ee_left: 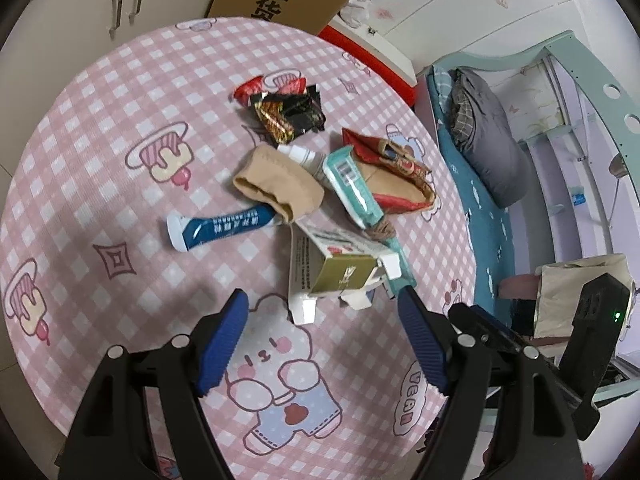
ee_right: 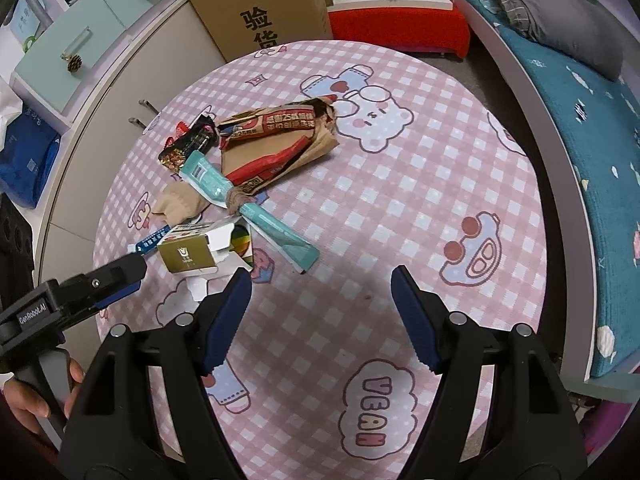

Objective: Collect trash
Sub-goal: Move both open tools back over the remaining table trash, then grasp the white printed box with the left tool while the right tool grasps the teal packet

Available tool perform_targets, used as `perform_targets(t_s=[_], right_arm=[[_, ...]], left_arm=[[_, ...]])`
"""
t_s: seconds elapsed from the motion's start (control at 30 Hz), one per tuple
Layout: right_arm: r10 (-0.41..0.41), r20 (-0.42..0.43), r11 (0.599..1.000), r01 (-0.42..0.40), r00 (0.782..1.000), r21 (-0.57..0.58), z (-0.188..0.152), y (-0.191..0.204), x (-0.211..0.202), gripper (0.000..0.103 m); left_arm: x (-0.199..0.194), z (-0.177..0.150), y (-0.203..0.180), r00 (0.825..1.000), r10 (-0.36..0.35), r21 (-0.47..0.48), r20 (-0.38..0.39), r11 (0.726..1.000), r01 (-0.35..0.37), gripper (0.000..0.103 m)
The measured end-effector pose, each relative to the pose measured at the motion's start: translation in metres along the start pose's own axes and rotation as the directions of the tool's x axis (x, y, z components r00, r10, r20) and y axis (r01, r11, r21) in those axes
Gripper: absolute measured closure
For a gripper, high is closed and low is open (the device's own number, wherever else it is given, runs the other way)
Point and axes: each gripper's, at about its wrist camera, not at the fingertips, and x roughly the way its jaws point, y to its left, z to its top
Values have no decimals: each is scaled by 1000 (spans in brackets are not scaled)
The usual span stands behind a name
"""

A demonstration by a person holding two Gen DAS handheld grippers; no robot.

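A pile of trash lies on the round pink checked table (ee_left: 100, 184): an opened white and gold carton (ee_left: 332, 272), a blue tube (ee_left: 224, 226), a beige sock (ee_left: 276, 184), a teal wrapper (ee_left: 352, 184), a red and brown paper bag (ee_left: 396, 176), and dark snack wrappers (ee_left: 288, 112). My left gripper (ee_left: 322, 340) is open, just in front of the carton. My right gripper (ee_right: 322, 314) is open and empty over bare tablecloth, to the right of the carton (ee_right: 192, 254), teal wrapper (ee_right: 256, 216) and paper bag (ee_right: 276, 140).
A large cardboard box (ee_right: 260, 4) and a red stool (ee_right: 396, 26) stand behind the table. A bed with a teal sheet (ee_right: 580, 128) runs along the right. Cabinets (ee_right: 92, 92) are at the left. A cloth bag (ee_left: 576, 292) sits right of the table.
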Motion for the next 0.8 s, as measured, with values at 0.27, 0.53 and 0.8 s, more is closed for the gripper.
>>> perform_targets(t_s=[0.27,0.53,0.8], right_arm=[[9,-7,999,-8,1000,37,-7,-11,4,32],[58,-9,997,-59,998,-47,9,-12,14,32],[108,-26,968,-111,994,-227,29,11,40,32]], left_arm=[[12,5,-7,999,15,38,36,999,-16,28],[36,15,-27,996,56,98,63,993,-62,49],[28,11,-44,995,11,109,101,994,-22,90]])
